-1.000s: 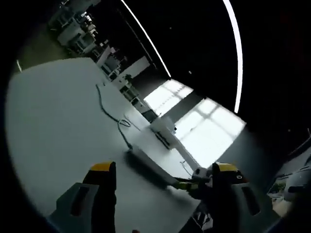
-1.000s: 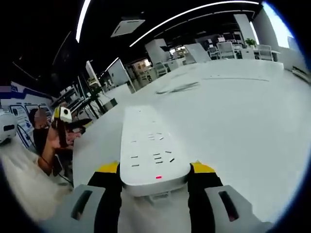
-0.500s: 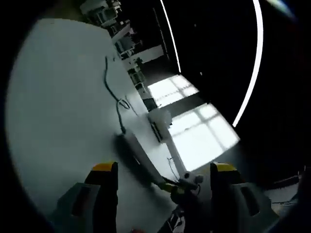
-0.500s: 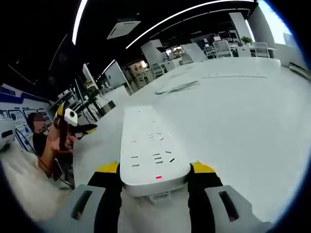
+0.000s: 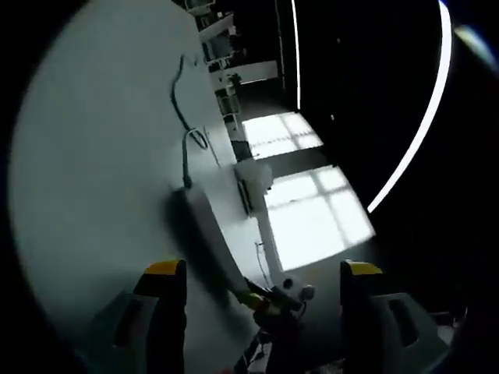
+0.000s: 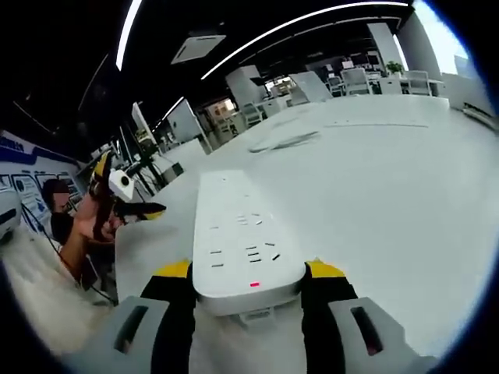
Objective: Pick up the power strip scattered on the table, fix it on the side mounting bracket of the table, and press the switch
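Observation:
A white power strip (image 6: pixel 242 234) with a small red light (image 6: pixel 254 284) at its near end lies lengthwise on the white table (image 6: pixel 390 202). My right gripper (image 6: pixel 249 274) is shut on that near end, one yellow-tipped jaw on each side. In the left gripper view the same power strip (image 5: pixel 204 238) appears as a long bar near the table edge, with the right gripper (image 5: pixel 273 300) at its end and its cable (image 5: pixel 181 117) trailing across the table. My left gripper (image 5: pixel 263 271) is open in the air, holding nothing; the left gripper (image 6: pixel 121 191) is also seen beside the table, in a hand.
A loose cable bundle (image 6: pixel 284 142) lies further along the table, with a thin strip (image 6: pixel 374 123) beyond it. A white box (image 5: pixel 253 183) stands at the table edge near bright windows (image 5: pixel 312 218). Desks and chairs (image 6: pixel 359 78) fill the background, and a person's arm (image 6: pixel 78 234) is at left.
The left gripper view has rolled and swung, so the camera moved. In the right gripper view the left gripper has drifted closer to the table edge. The power strip stays gripped.

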### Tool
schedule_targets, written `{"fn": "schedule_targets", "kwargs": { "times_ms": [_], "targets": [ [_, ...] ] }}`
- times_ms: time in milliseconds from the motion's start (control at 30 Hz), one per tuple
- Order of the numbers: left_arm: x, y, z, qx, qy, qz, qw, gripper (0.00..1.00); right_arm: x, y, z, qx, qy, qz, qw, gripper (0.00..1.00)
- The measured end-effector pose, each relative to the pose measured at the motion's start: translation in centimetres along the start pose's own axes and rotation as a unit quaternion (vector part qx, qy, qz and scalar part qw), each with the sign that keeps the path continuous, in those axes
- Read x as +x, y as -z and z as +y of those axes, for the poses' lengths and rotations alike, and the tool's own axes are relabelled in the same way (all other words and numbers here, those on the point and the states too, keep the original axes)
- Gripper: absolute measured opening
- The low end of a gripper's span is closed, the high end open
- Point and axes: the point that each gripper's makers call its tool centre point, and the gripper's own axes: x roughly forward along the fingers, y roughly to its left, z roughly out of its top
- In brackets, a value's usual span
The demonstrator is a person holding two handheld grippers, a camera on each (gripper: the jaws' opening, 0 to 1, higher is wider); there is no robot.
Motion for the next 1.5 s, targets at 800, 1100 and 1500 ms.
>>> {"fn": "schedule_targets", "kwargs": {
  "times_ms": [800, 1100, 1500],
  "targets": [
    [5.4, -0.5, 2.9, -0.03, -0.054, 0.017, 0.998, 0.86, 0.0, 0.0, 0.4, 0.006, -0.007, -0.012, 0.9999, 0.49],
    [6.7, -1.2, 3.6, -0.04, -0.061, 0.008, 0.9973, 0.85, 0.0, 0.0, 0.4, 0.006, -0.008, -0.011, 0.9999, 0.49],
    [8.4, -1.5, 4.0, -0.05, -0.064, -0.005, 0.9967, 0.85, 0.0, -0.1, 0.2, 0.007, -0.009, -0.007, 0.9999, 0.49]
  ]
}}
